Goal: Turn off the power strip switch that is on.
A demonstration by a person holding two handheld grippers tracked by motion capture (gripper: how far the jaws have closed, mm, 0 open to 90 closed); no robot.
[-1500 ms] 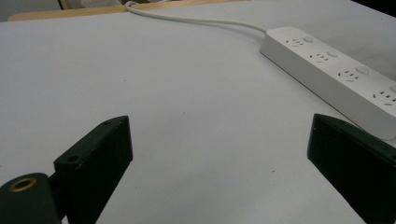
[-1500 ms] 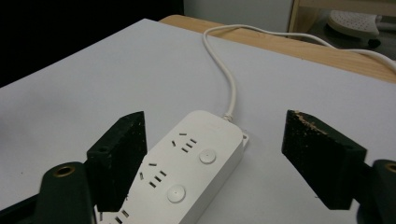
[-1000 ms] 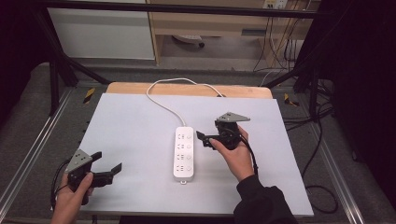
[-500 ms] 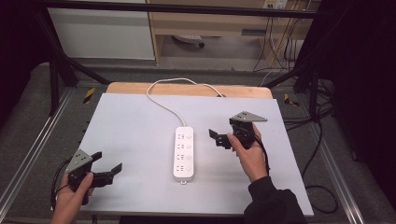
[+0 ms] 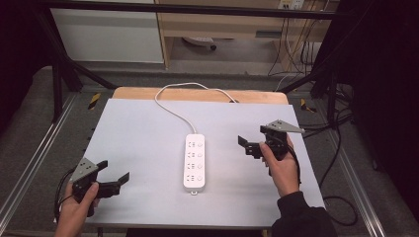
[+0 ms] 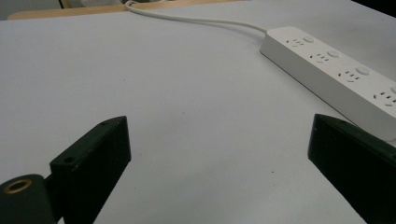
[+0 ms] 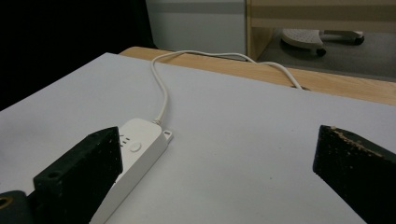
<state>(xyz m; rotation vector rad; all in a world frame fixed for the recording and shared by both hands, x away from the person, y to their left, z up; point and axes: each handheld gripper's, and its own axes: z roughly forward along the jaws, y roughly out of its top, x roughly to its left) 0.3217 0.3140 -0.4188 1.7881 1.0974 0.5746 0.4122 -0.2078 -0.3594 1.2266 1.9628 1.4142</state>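
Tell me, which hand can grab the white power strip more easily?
Probably the right. The right hand-held gripper hangs open beside the power strip; the left hand-held gripper sits farther off at the table's near corner.

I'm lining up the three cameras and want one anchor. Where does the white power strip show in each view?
High view: the power strip lies at the middle of the table, between the two grippers, touching neither.
Left gripper view: it runs along the upper right, ending above the right-hand jaw.
Right gripper view: its corded end shows at lower left, partly behind the left-hand jaw.
Shared landmark: its white cord, curving back to the table's wooden far edge.
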